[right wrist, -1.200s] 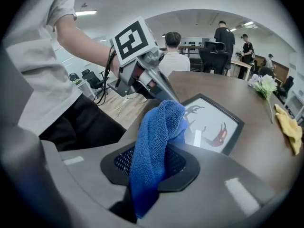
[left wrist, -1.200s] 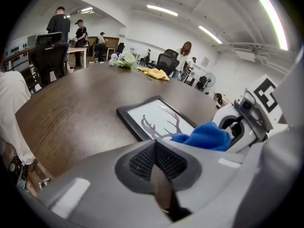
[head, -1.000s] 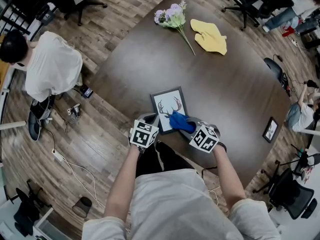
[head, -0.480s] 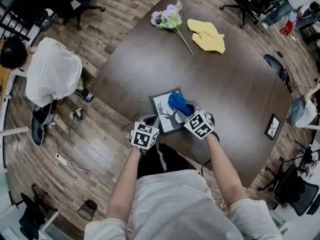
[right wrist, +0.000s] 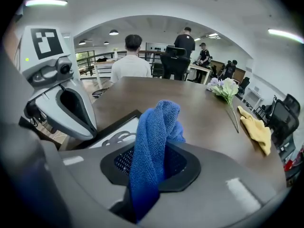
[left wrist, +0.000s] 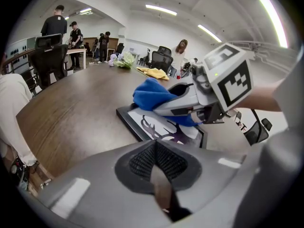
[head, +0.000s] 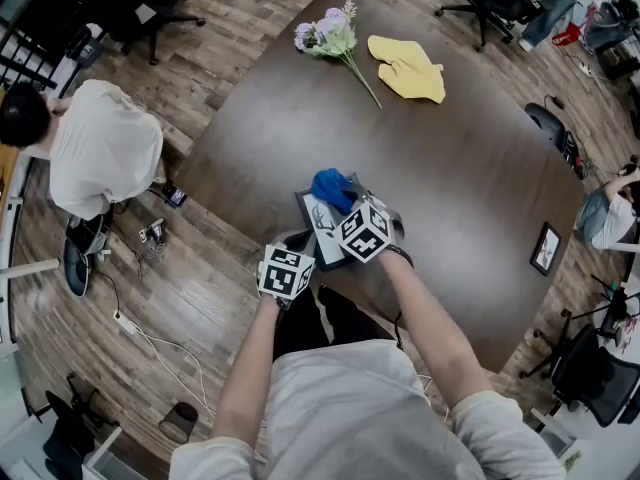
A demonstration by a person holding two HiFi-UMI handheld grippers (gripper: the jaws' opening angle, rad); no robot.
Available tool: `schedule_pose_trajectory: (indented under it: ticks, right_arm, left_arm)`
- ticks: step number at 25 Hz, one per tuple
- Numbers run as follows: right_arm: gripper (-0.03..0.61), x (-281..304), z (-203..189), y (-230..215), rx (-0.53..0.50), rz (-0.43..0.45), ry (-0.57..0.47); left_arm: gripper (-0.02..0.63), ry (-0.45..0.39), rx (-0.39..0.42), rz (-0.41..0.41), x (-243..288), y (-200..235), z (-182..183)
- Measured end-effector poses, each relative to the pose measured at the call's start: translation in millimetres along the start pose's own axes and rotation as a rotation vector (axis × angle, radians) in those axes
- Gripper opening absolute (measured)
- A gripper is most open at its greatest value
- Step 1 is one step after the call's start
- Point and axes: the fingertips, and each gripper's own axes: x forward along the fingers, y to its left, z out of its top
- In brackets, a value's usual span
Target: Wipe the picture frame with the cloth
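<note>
Two grippers working: your right gripper [head: 343, 204] clamps blue cloth [head: 330, 186] at upper edge of picture frame [head: 322, 230], mid-wipe; left gripper [head: 298, 243], jaws together, beside lower corner. Next: drag cloth downward.

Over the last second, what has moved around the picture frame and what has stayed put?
The right gripper, shut on the blue cloth, swept it across the picture frame from the near right side to the far left corner. The left gripper stayed shut by the frame's near edge. The frame, flowers and yellow cloth did not visibly shift.
</note>
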Motion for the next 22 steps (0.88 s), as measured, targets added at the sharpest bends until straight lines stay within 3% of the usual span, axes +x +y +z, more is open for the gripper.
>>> schedule_pose_trajectory:
  ticks: [8, 22]
  right_arm:
    - [0.086, 0.8, 3.6, 32.0, -0.075, 0.068, 0.006]
    - [0.086, -14.6, -17.2, 60.8, -0.013, 0.09, 0.032]
  left_arm:
    - [0.052, 0.003, 0.002, 0.002, 1.6, 1.7, 1.4]
    - [0.052, 0.017, -0.001, 0.011, 2.4, 1.8, -1.2]
